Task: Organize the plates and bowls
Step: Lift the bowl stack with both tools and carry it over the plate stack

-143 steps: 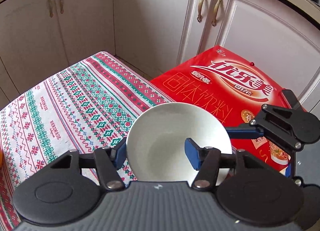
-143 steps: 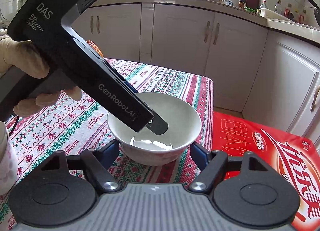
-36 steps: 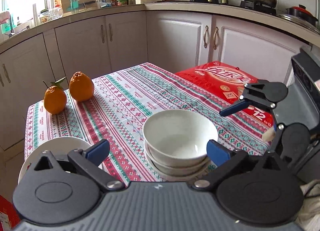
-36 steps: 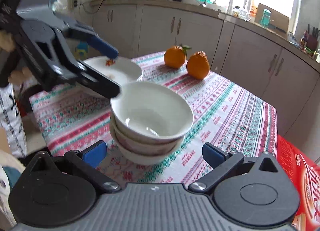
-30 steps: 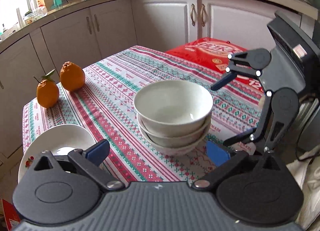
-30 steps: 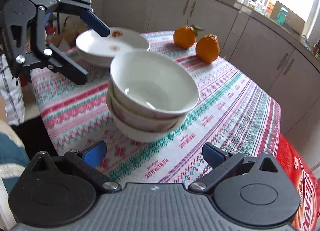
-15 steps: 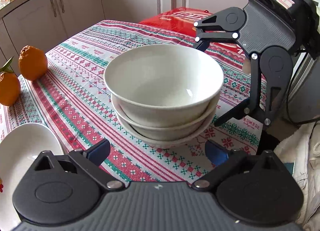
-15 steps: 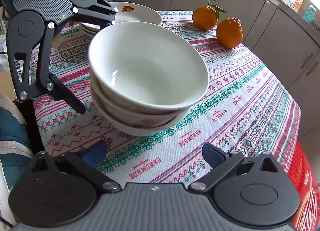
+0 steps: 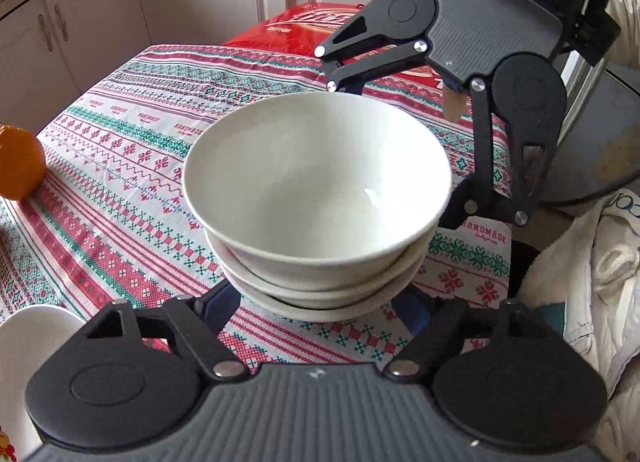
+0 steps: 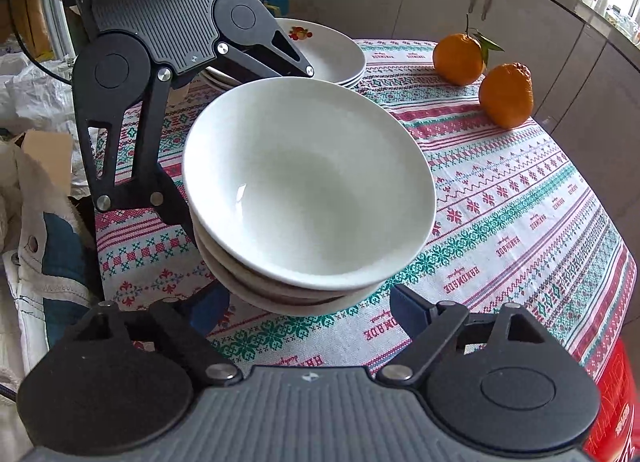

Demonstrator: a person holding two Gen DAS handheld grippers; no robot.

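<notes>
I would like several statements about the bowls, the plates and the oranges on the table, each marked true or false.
1. The bowls are nested in one stack. True.
2. The top bowl holds soup. False: it is empty.
3. Two oranges lie on the tablecloth. True.
4. The plates are stacked under the bowls. False: they stand apart, behind the bowl stack in the right wrist view.
5. The tablecloth is plain blue. False: it has red, green and white patterned bands.
6. A red box lies beyond the table's edge in the left wrist view. True.
</notes>
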